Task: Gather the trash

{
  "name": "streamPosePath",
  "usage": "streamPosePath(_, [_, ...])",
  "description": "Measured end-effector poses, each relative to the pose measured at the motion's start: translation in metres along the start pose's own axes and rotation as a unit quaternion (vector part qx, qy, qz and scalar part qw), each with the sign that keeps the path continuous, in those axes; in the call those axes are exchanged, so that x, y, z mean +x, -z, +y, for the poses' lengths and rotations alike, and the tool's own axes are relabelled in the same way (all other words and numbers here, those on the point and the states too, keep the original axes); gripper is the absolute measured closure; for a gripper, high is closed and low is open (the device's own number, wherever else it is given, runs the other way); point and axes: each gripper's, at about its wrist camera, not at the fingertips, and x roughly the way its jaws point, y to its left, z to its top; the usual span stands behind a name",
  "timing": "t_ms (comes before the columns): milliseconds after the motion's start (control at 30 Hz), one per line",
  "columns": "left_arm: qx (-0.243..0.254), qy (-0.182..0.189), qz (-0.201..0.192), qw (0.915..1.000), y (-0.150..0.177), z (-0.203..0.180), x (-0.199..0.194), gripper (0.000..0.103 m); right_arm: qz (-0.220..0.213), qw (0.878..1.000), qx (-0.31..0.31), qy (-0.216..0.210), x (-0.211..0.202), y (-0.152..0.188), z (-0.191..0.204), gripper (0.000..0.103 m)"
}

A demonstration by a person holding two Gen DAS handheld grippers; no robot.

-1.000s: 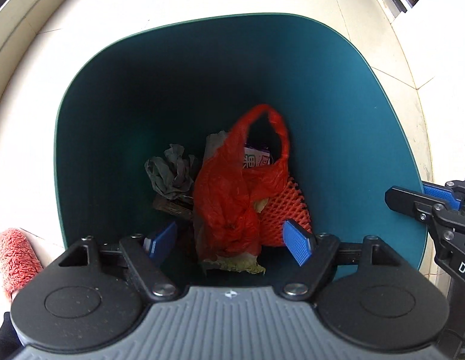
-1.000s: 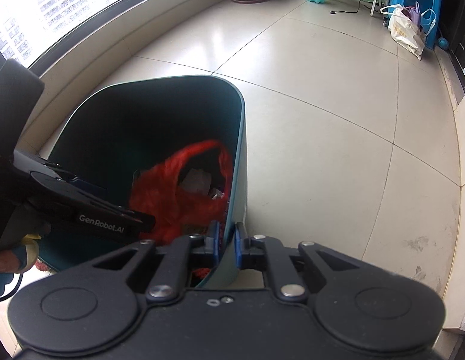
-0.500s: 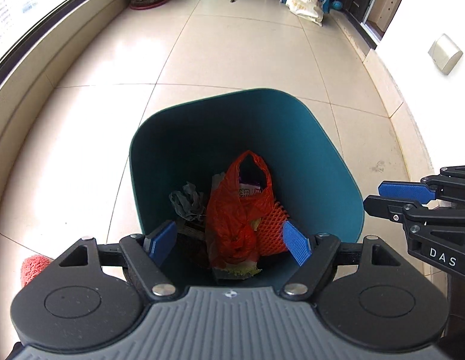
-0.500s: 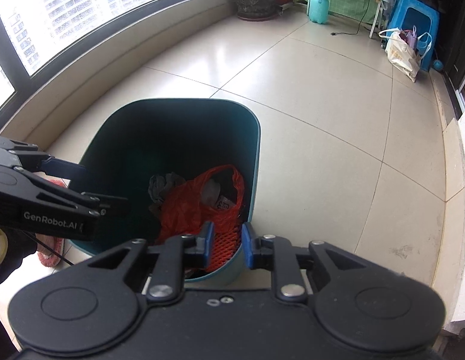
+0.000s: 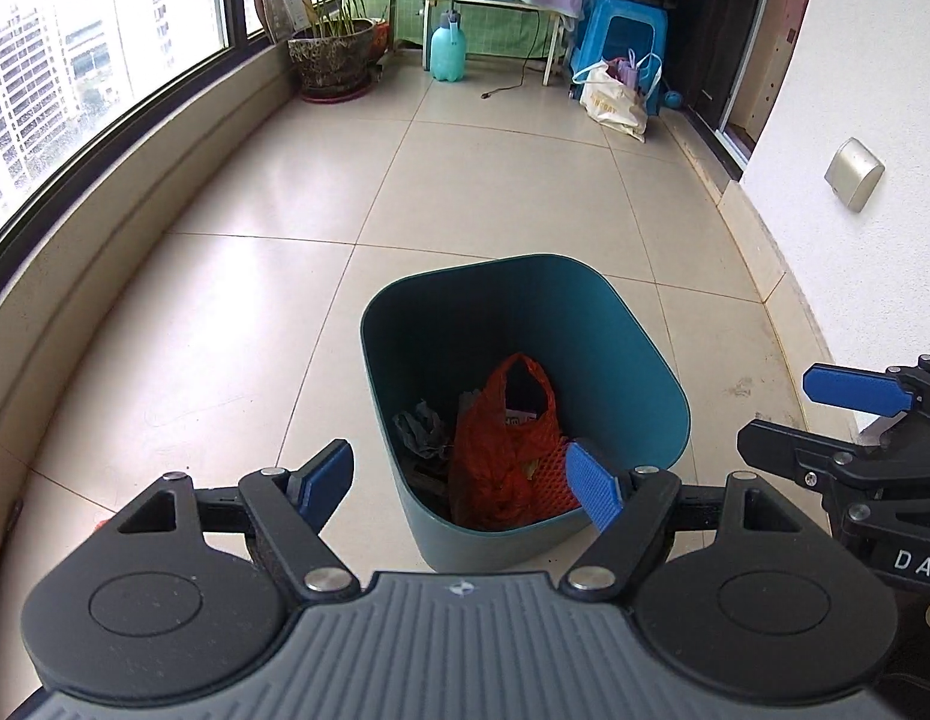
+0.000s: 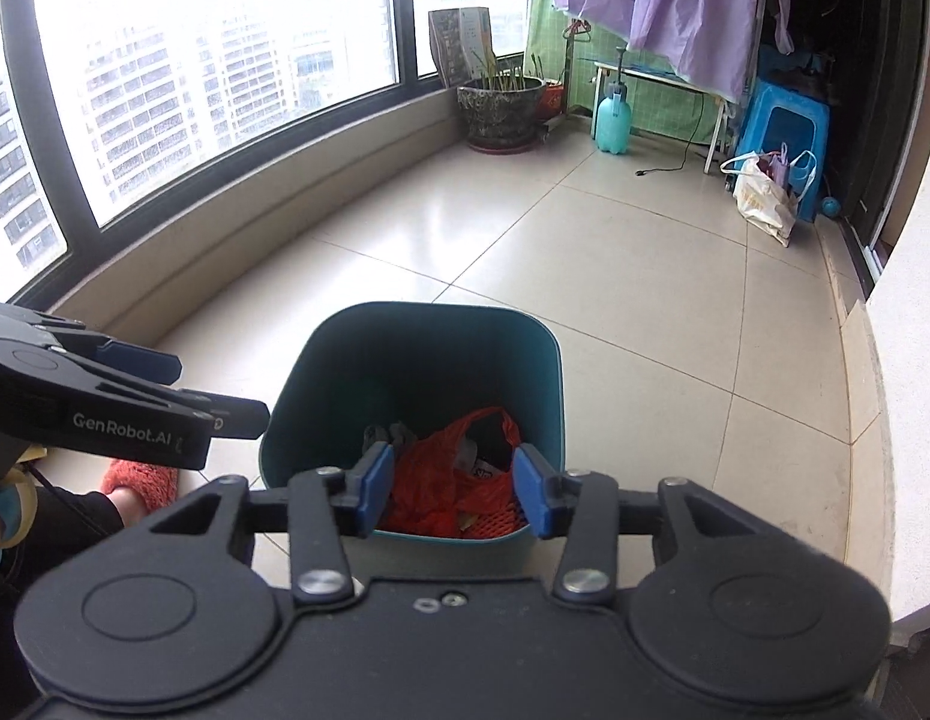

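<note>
A teal trash bin [image 5: 645, 372] stands on the tiled floor and also shows in the right wrist view [image 6: 543, 372]. Inside it lie a red plastic bag [image 5: 501, 450] [image 6: 441, 498], an orange foam net [image 5: 549, 480] and a crumpled grey wad [image 5: 420, 426]. My left gripper [image 5: 462, 489] is open and empty, above and behind the bin's near rim. My right gripper [image 6: 453, 495] is open and empty, also raised behind the bin. Each gripper shows at the side of the other's view.
A curved window ledge [image 5: 105, 276] runs along the left. A plant pot [image 5: 333, 57], a teal spray bottle [image 5: 448, 51], a blue stool [image 5: 624, 48] and a white bag [image 5: 612, 99] stand at the far end. A white wall [image 5: 855, 210] is on the right. A red slipper [image 6: 141, 477] lies near the bin.
Both grippers have risen and pulled back from the bin. The right gripper, shut on the bin's rim a second ago, has opened and let go. The left gripper stayed open.
</note>
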Motion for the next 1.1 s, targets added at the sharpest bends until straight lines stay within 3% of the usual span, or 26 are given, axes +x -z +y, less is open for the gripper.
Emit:
streamPosePath(167, [-0.019,0.018,-0.016,0.9995,0.011,0.012,-0.018,0.025,-0.046,0.999,-0.009,0.005,-0.026,0.015,0.018,0.021])
streamPosePath(333, [-0.025,0.023,-0.032,0.9989,0.02,0.016,-0.026,0.023,-0.095,0.995,0.012,0.001,-0.042,0.025,0.024,0.002])
streamPosePath(667, [0.028,0.02,-0.086,0.9957,0.039,-0.003,-0.035,0.023,-0.098,0.994,0.042,-0.006,-0.038,0.037,0.024,0.0])
streamPosePath(1100, [0.024,0.012,-0.083,0.9962,0.044,0.003,-0.026,0.023,-0.105,0.99,0.092,0.008,-0.036,0.043,0.011,0.0])
